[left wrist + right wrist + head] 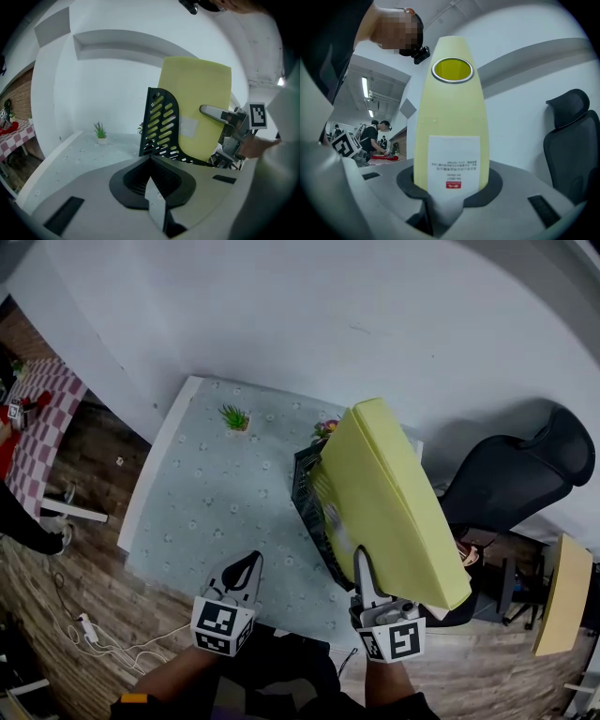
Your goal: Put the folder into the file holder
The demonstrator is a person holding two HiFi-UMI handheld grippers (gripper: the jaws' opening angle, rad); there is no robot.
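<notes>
My right gripper (pixel 362 565) is shut on a thick yellow folder (pixel 394 498), which it holds tilted over the table's right side. In the right gripper view the folder's spine (pixel 452 126), with a ring hole and a white label, rises straight out of the gripper (pixel 449 199). The black slotted file holder (pixel 312 512) stands on the table, and the folder's lower part sits behind the holder's side wall (pixel 161 124). Near the table's front edge, left of the holder, my left gripper (pixel 246 570) is shut with nothing in it (pixel 157 206).
A small green potted plant (pixel 234 416) stands at the back of the pale patterned tablecloth (pixel 216 502). Flowers (pixel 325 430) peek from behind the holder. To the right of the table is a black office chair (pixel 520 470). Cables (pixel 103 638) lie on the floor at the left.
</notes>
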